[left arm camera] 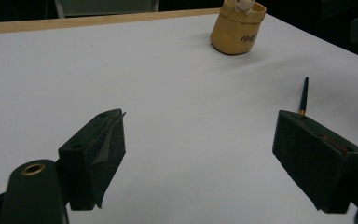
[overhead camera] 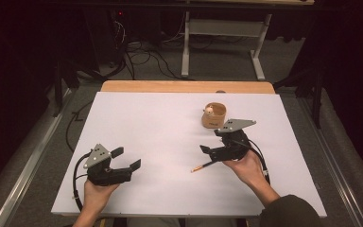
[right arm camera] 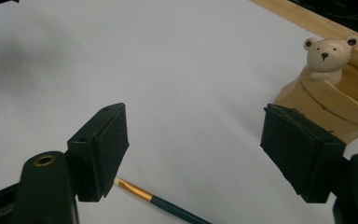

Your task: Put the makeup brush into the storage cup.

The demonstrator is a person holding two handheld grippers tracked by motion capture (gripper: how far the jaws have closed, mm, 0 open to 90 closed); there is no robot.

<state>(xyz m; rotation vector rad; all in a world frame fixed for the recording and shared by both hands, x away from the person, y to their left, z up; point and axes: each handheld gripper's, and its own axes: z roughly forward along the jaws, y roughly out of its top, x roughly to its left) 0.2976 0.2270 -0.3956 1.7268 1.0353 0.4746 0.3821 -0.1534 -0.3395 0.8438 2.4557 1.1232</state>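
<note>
A thin brush (overhead camera: 203,166) with a dark green handle and gold ferrule lies flat on the white sheet (overhead camera: 160,123). My right gripper (overhead camera: 211,141) hovers just over the brush's handle end, jaws open and nothing pressed between them. In the right gripper view the brush (right arm camera: 163,203) runs under the right gripper (right arm camera: 193,140), close to the left pad. A tan wooden cup (overhead camera: 214,116) with a small bear figure (right arm camera: 328,56) on its rim stands just beyond. My left gripper (overhead camera: 126,158) rests at the near left, open and empty; its view shows the brush (left arm camera: 304,95) and cup (left arm camera: 237,28).
The sheet covers a wooden tabletop whose bare far edge (overhead camera: 184,86) shows behind it. Past the table are a metal stand (overhead camera: 185,47) and cables (overhead camera: 142,59) on the floor. Dark rails (overhead camera: 28,161) run along both sides of the table.
</note>
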